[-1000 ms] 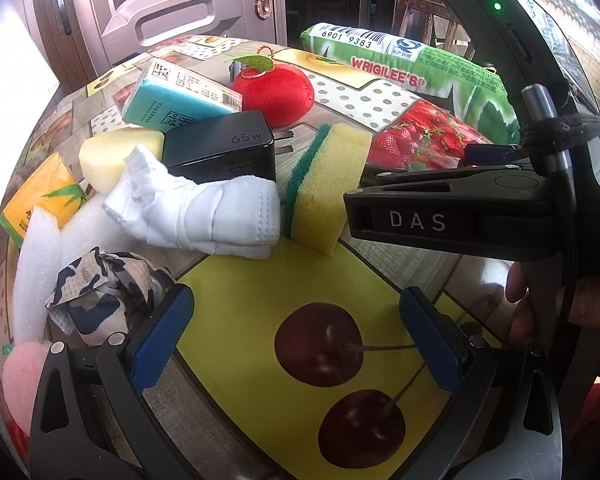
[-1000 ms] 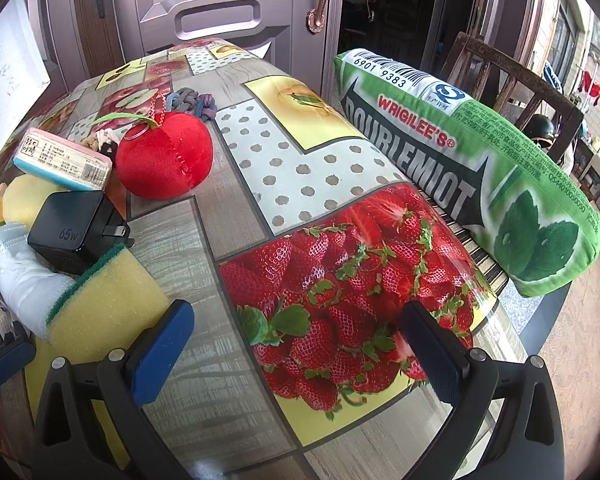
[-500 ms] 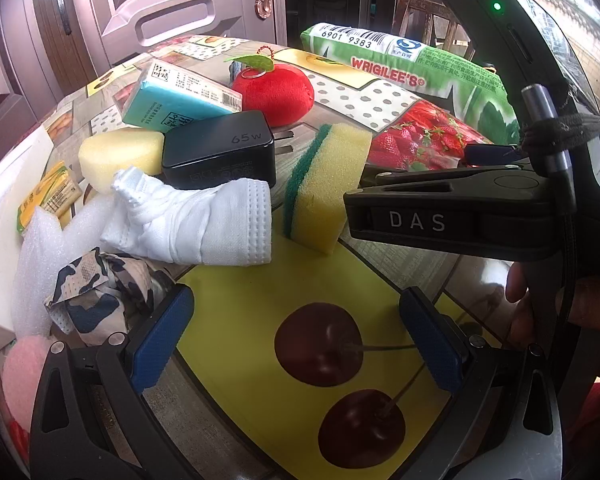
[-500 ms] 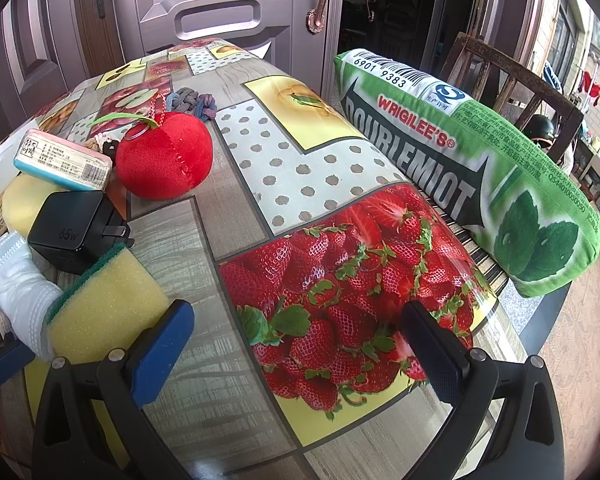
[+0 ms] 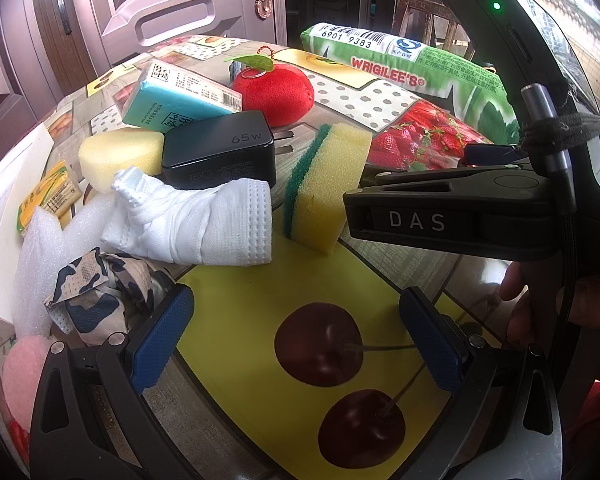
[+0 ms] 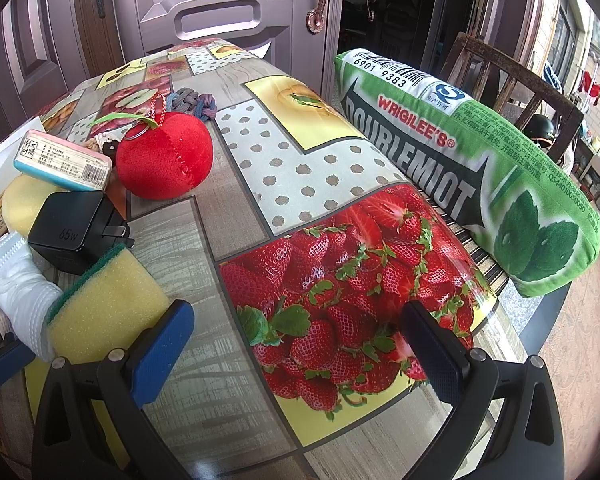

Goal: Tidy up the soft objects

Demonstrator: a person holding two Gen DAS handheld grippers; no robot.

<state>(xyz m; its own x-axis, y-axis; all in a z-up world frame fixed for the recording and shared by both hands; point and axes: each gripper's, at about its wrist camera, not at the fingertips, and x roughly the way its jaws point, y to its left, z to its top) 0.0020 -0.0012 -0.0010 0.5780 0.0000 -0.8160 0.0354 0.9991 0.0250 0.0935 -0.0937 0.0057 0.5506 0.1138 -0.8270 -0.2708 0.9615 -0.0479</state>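
Observation:
My left gripper (image 5: 296,340) is open and empty above the yellow cherry patch of the tablecloth. Just beyond it lie a white rolled mask (image 5: 196,220), a camouflage cloth (image 5: 100,292) by the left finger, a yellow-green sponge (image 5: 324,184), a pale yellow sponge (image 5: 116,152) and a red plush apple (image 5: 276,88). My right gripper (image 6: 300,344) is open and empty over the strawberry patch; its body (image 5: 452,216) shows in the left wrist view. The yellow-green sponge (image 6: 104,304) sits by its left finger, the red plush apple (image 6: 164,160) farther back.
A black 65W charger (image 5: 220,152), a teal tissue pack (image 5: 176,96), a yellow packet (image 5: 48,196), white foam (image 5: 40,248) and a pink soft thing (image 5: 20,368) crowd the left. A green Wrigilee's pillow (image 6: 472,172) lies along the right edge. A braided rope (image 6: 192,102) lies behind the apple.
The white mask has shifted and now lies flatter in front of the charger. More of the yellow packet and table's left side shows. Both grippers stay about where they were.

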